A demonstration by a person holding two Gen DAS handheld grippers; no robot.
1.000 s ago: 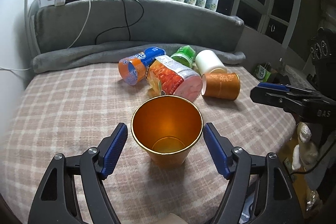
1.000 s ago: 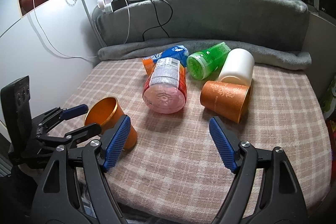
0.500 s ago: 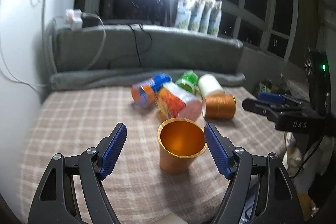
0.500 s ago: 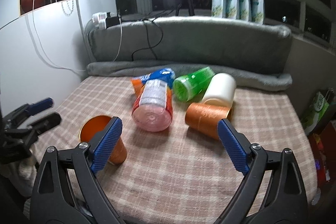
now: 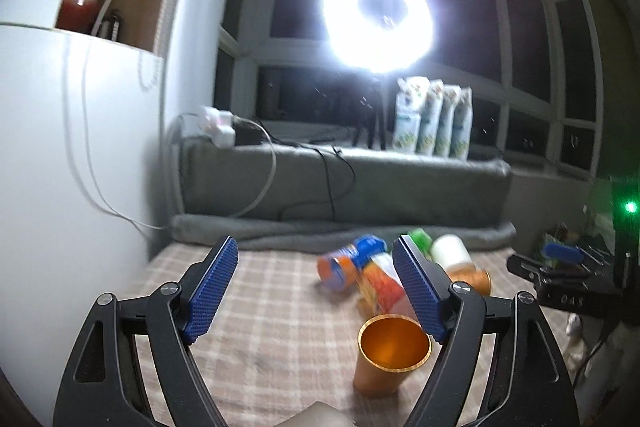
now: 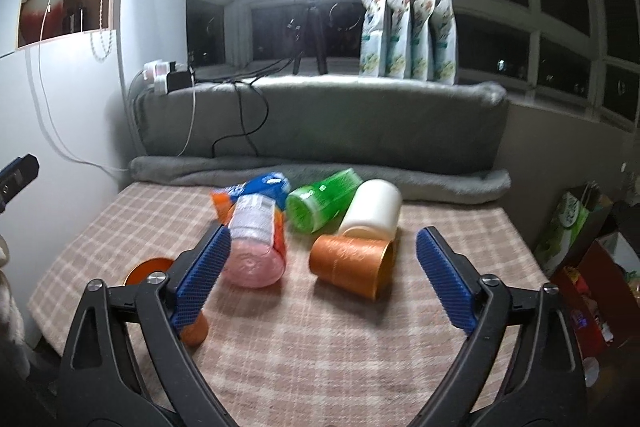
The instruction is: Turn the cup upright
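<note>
gold cup [image 5: 394,355] stands upright on checked surface [image 5: 280,307]. left gripper [image 5: 316,291] wide open, empty. right gripper [image 6: 324,275] wide open, empty, above lying orange cup [image 6: 352,265].

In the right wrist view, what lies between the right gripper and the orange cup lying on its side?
Nothing: only bare plaid cloth separates the open right gripper from the tipped orange cup, in the right wrist view.

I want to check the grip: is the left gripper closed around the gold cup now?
No. The left gripper is open and holds nothing, and the gold cup stands upright alone on the checked cloth.
</note>
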